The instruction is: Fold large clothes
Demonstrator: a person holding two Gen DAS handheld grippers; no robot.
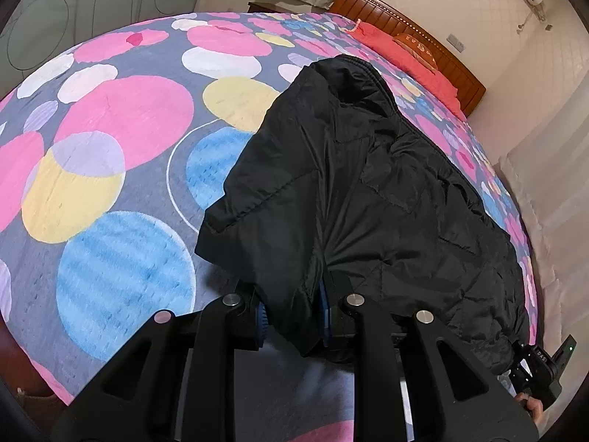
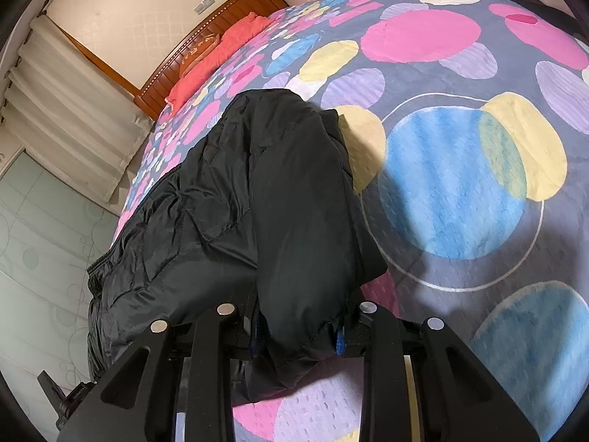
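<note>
A black padded jacket [image 1: 368,184] lies on a bed covered by a grey bedspread [image 1: 110,147] printed with large pink, blue, yellow and lilac circles. The jacket stretches from the near edge of the bed toward the wooden headboard [image 1: 405,25], where a red pillow [image 1: 405,55] rests.

In the left wrist view, the left gripper [image 1: 294,316] has its jaws closed on a fold of the jacket's near edge, with black fabric bunched between the 2 blue-padded fingers [image 1: 262,318] and hanging just below them. At the lower right corner of this view the other gripper and part of a hand [image 1: 530,403] show at the jacket's far corner.

In the right wrist view, the right gripper [image 2: 300,331] likewise has its jaws clamped on a thick fold of the jacket [image 2: 276,202], which drapes over and between the fingers. The bedspread [image 2: 460,184] spreads out to the right, with the headboard [image 2: 184,66] and pillow [image 2: 221,51] at upper left. Pale curtains [image 2: 73,118] hang beside the bed.
</note>
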